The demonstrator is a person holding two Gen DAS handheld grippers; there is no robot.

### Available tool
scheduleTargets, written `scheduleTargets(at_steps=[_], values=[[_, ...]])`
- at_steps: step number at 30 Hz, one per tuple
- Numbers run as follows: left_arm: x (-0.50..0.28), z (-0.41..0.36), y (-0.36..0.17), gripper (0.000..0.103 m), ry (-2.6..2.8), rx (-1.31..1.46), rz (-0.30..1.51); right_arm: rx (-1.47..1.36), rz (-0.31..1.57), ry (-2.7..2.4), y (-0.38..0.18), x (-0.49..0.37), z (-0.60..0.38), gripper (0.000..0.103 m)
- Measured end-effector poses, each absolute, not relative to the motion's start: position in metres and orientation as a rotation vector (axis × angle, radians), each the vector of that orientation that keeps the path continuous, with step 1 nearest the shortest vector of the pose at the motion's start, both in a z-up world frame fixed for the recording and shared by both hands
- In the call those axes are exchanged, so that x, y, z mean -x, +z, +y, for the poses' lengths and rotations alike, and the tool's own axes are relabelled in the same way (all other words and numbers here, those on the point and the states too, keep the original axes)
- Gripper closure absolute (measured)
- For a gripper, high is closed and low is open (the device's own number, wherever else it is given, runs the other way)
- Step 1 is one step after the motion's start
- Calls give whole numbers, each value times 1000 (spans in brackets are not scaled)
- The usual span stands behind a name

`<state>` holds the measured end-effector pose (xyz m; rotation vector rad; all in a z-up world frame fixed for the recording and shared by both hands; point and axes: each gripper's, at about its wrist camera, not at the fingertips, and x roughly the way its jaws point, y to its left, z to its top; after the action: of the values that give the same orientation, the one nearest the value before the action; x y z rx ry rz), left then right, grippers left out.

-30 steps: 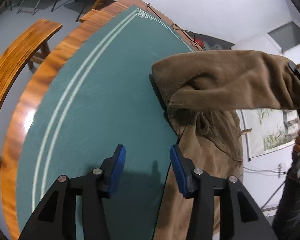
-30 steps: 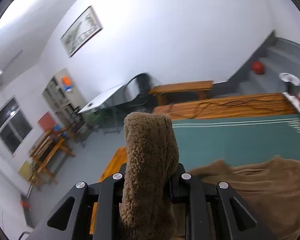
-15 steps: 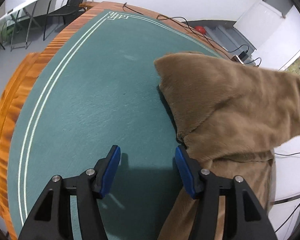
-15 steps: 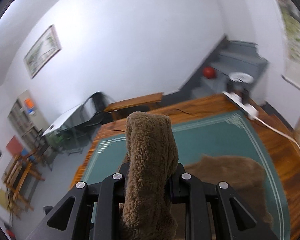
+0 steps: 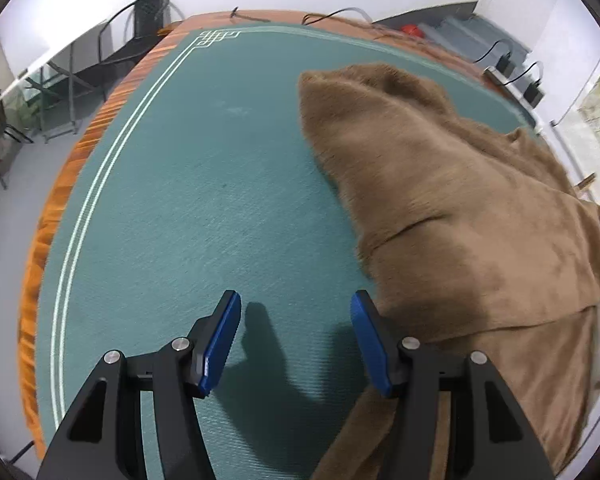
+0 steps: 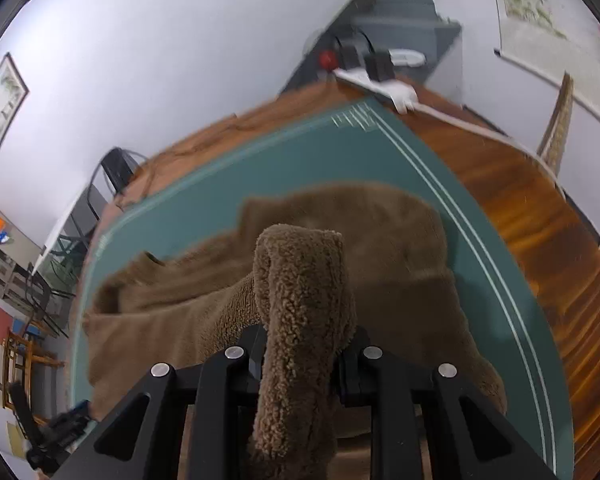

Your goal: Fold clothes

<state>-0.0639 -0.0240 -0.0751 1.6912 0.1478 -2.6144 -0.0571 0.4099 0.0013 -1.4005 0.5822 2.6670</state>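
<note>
The brown fleece garment (image 6: 300, 320) has a thick fold pinched tight between the jaws of my right gripper (image 6: 300, 356), the pile bulging up over the 2 fingers. My left gripper (image 5: 296, 340) holds nothing; its jaws have just been widening, and only bare green mat (image 5: 180, 200) shows between its blue pads (image 5: 220, 344), with the right-hand pad just beside the garment's near edge. Beyond both tools the rest of the garment lies spread across the mat on the wooden table (image 6: 540, 220), part of it doubled over.

I reckon the main risk is the bulky fleece slipping from my right grip, or the layer landing crooked and bunching, since the cloth is heavy and my left tool pins nothing down. Motion blur softens the far edges. The pinched fold hides my right pads, and the garment's near end runs out of both views.
</note>
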Motion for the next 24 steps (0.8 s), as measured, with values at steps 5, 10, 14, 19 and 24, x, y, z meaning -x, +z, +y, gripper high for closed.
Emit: scheduleTargets(at_steps=[5,10,14,19,24], values=[[56,-20,-85,41,-2550,-1711,74,1512,577,2626,-31,57,421,79],[45,-21,-75,41,-2543,-1672,90,1599,573,2619,-45,55,427,73],[40,-20,-64,41,-2532,-1633,85,1567,499,2608,-39,49,440,32],[28,-17,-46,41,-2552,-1564,135,1423,334,2687,-6,28,446,31],[34,6,-36,41,-2586,-1515,92,1490,117,2881,5,13,408,31]])
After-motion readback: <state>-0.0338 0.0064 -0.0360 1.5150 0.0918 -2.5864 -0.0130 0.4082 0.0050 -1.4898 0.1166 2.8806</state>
